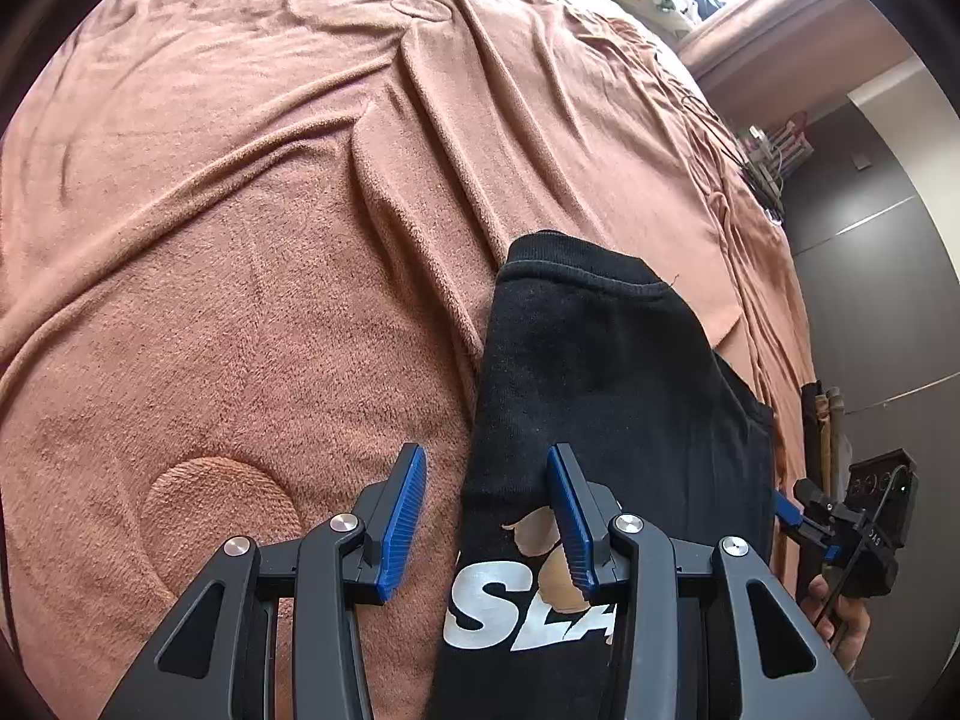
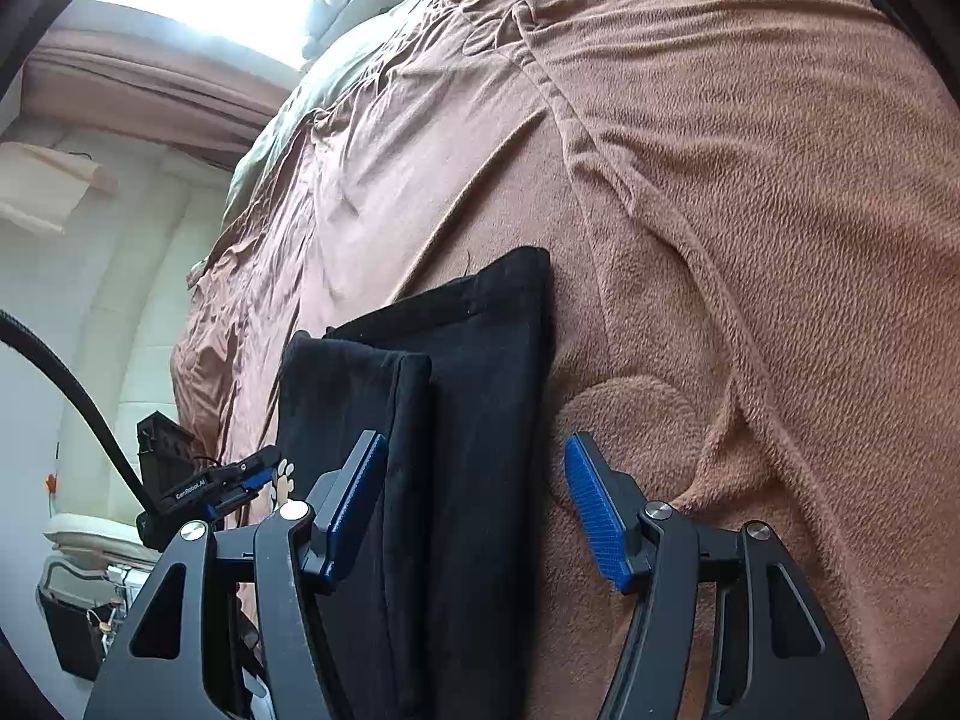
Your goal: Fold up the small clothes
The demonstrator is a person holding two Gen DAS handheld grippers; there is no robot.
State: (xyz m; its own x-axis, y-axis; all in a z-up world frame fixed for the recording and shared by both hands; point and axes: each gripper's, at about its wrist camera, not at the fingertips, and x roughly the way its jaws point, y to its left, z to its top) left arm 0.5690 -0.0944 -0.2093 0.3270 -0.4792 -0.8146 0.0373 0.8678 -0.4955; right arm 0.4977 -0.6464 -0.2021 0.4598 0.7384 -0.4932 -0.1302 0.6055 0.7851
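A black printed T-shirt (image 1: 600, 372), folded into a narrow strip, lies on a rust-brown fleece blanket (image 1: 252, 252). Both the left gripper (image 1: 486, 516) and right gripper (image 2: 474, 504) hover spread, holding nothing. It looks soft, light and floppy (likely to sag); best pinched at a hemmed edge.

Two wrist fisheyes, close, angled down.
Both share the black garment (image 1: 600, 372) on the brown blanket (image 1: 240, 240).
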